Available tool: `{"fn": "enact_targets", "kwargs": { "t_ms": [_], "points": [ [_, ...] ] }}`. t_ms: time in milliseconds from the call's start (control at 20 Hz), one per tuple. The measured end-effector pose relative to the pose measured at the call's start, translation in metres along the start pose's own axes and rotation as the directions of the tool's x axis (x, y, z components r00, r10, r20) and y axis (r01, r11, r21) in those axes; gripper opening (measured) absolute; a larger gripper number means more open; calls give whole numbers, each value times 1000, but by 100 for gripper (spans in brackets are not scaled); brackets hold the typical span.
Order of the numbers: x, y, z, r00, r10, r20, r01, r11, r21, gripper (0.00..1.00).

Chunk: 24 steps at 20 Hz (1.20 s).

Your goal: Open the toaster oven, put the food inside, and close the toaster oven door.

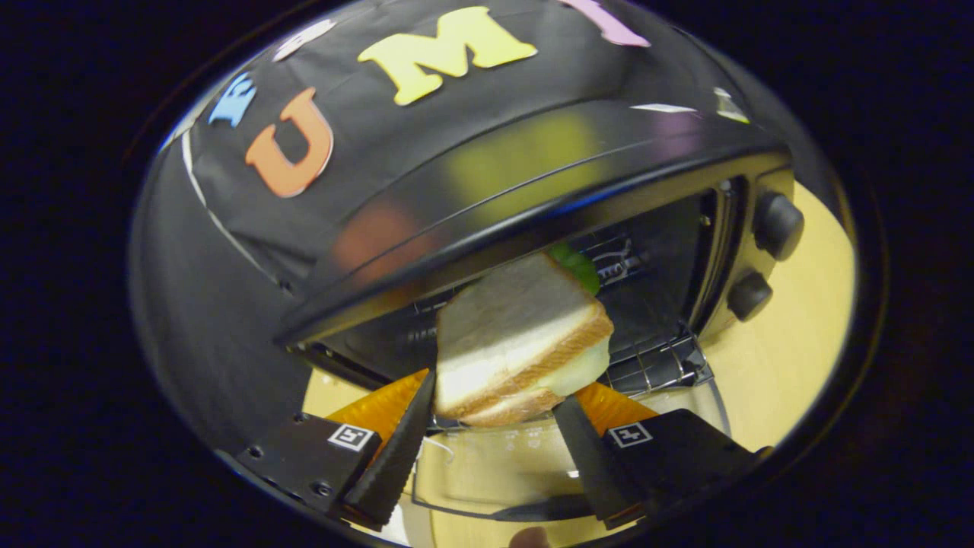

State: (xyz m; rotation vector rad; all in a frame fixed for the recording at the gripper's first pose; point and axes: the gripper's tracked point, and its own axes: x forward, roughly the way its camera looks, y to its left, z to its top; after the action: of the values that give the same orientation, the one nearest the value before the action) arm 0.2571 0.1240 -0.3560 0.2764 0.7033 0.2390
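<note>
While the black toaster oven (533, 198) sits on the pale wooden table (791, 335), its glass door (517, 464) hangs wide open, folded down flat in front of the oven's mouth. The door lies just under the gripper (494, 415), and you can see the table right through the glass.

The gripper is holding a toy sandwich (517, 342). The sandwich is made of two white bread slices with brown crusts, a pale yellow cheese layer in the middle, and a bit of green leaf sticking out at the far end. Both fingers (396, 449) press on the near end of the sandwich, one on each side, so the claw is clamped tight on it. The sandwich is tilted, with one side higher than the other.

The far end of the sandwich pokes into the oven's open mouth, just under the top edge of the oven. The near end is outside the oven, above the open door. A shiny wire rack (654, 358) sits low inside the oven, under and beside the sandwich. I cannot tell if the sandwich touches the rack.

Two round black knobs (776, 224) sit on the oven's front panel, beside the mouth, one above the other. A black cloth wall (228, 228) hangs behind the oven.
</note>
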Motion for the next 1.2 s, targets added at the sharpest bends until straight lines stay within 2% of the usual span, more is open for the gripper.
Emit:
{"fn": "enact_targets", "kwargs": {
  "t_ms": [200, 400, 700, 900, 1200],
  "points": [
    [-9, -9, -24, 995, -52, -80, 39, 988, -152, 97],
    [-34, -12, -27, 995, -62, -72, 45, 975, -216, 98],
    [-93, -1, -21, 998, -56, -7, 52, 963, -264, 99],
    [-126, -4, -33, 997, -61, 45, 71, 958, -277, 99],
    [-116, -37, -96, 994, -108, 21, 109, 948, -298, 99]
  ]
}}
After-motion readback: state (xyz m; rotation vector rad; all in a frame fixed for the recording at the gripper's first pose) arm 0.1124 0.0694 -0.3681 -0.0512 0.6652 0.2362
